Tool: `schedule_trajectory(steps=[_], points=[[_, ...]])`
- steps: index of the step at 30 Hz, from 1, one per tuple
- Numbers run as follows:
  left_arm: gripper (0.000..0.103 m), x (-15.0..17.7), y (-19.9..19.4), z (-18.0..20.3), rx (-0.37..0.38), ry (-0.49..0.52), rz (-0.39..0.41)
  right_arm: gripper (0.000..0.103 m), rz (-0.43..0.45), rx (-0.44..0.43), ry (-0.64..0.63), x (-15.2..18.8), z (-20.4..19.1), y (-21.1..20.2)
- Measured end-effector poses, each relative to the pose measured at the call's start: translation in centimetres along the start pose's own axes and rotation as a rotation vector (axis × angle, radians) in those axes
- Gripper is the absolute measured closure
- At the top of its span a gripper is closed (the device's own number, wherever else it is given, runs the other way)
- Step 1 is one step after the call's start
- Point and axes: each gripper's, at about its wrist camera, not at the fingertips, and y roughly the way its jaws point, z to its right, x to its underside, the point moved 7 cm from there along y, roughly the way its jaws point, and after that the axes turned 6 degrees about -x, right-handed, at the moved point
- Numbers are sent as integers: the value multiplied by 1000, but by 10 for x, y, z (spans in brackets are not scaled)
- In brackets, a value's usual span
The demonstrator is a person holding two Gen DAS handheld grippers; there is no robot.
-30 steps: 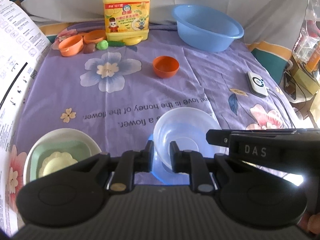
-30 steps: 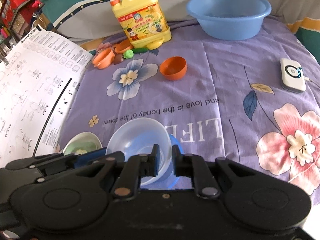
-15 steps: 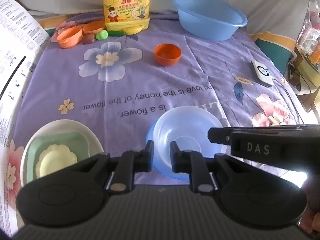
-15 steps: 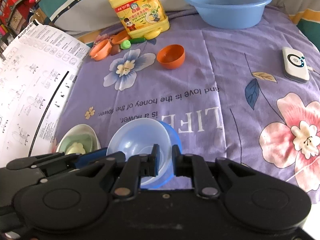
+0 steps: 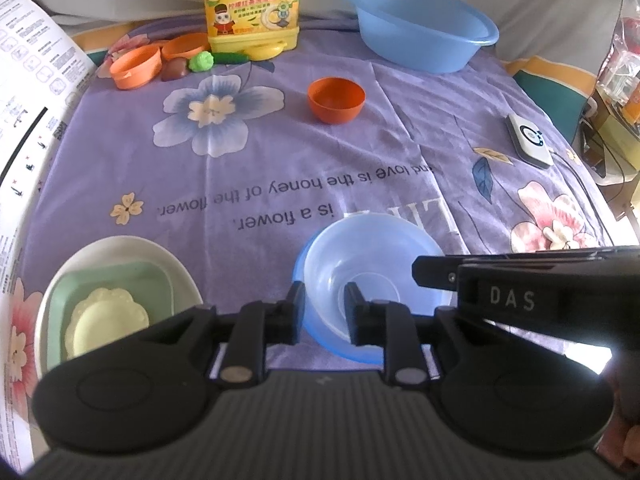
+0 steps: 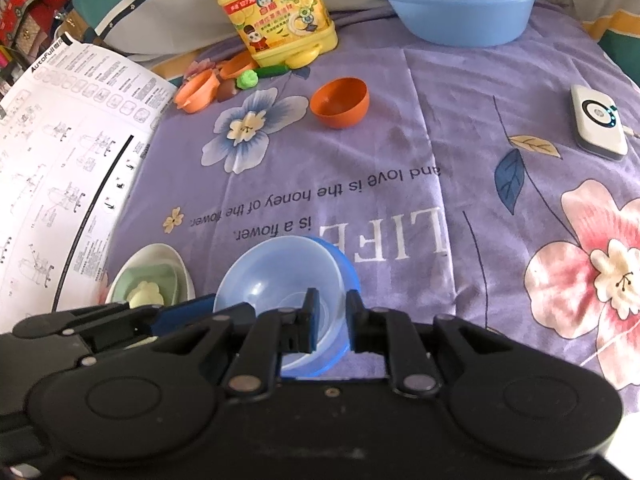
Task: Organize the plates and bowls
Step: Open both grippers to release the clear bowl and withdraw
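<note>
A clear bowl [image 5: 384,256] sits nested inside a blue bowl [image 5: 340,350] on the purple flowered cloth. My left gripper [image 5: 325,308] straddles the pair's left rim and its jaws are opening, the pads easing off the walls. In the right wrist view my right gripper [image 6: 332,312] straddles the right rim of the clear bowl [image 6: 276,276] and blue bowl [image 6: 350,272], its jaws also opening. To the left stands a white plate [image 5: 176,276] holding a green square dish [image 5: 120,280] and a pale yellow scalloped dish [image 5: 108,320]. An orange bowl [image 5: 336,100] sits farther back.
A large blue basin [image 5: 424,40] and a yellow detergent jug [image 5: 252,4] stand at the back. Orange cups [image 5: 136,68] and small toy foods lie at the back left. A white device [image 5: 530,140] lies at the right edge, a printed paper sheet [image 6: 60,160] on the left.
The left gripper's fingers stand slightly wider apart on the bowls' rim. The right gripper's gap has barely grown. The bowls have stayed where they were.
</note>
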Motion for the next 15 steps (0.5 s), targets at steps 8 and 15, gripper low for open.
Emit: schedule_trajectory(steps=[8, 15], points=[[28, -9, -15, -21, -66, -52, 58, 67, 44, -7, 33, -7, 6, -13], [0, -9, -22, -41, -58, -111, 68, 0, 116, 53, 7, -14, 13, -33]])
